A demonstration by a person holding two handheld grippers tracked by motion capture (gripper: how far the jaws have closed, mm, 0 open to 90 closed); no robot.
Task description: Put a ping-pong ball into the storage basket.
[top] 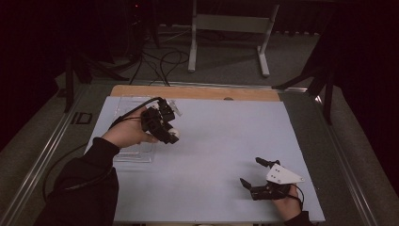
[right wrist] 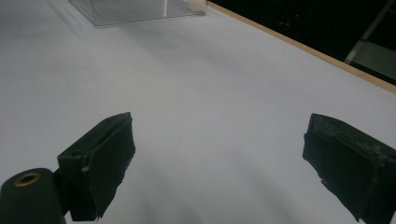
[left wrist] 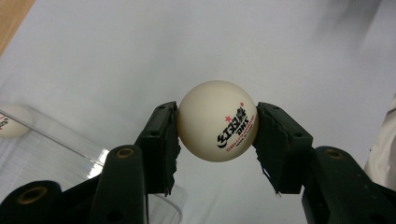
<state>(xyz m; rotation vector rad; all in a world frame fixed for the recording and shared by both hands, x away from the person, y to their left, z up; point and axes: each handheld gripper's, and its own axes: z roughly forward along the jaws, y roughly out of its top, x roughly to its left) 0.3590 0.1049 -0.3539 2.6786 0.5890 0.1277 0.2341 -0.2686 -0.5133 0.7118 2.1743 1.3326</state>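
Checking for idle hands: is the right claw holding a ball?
No, the right claw has its jaws wide apart above the bare table, with nothing between them.

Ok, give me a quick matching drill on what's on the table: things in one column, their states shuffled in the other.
1. left gripper
2. right gripper
3. held ball
4. clear box

a. transparent, at the table's left
b. fingers wide apart, nothing between
c. white, printed logo
d. shut on a ball

Pairs: 1-d, 2-b, 3-c, 4-a
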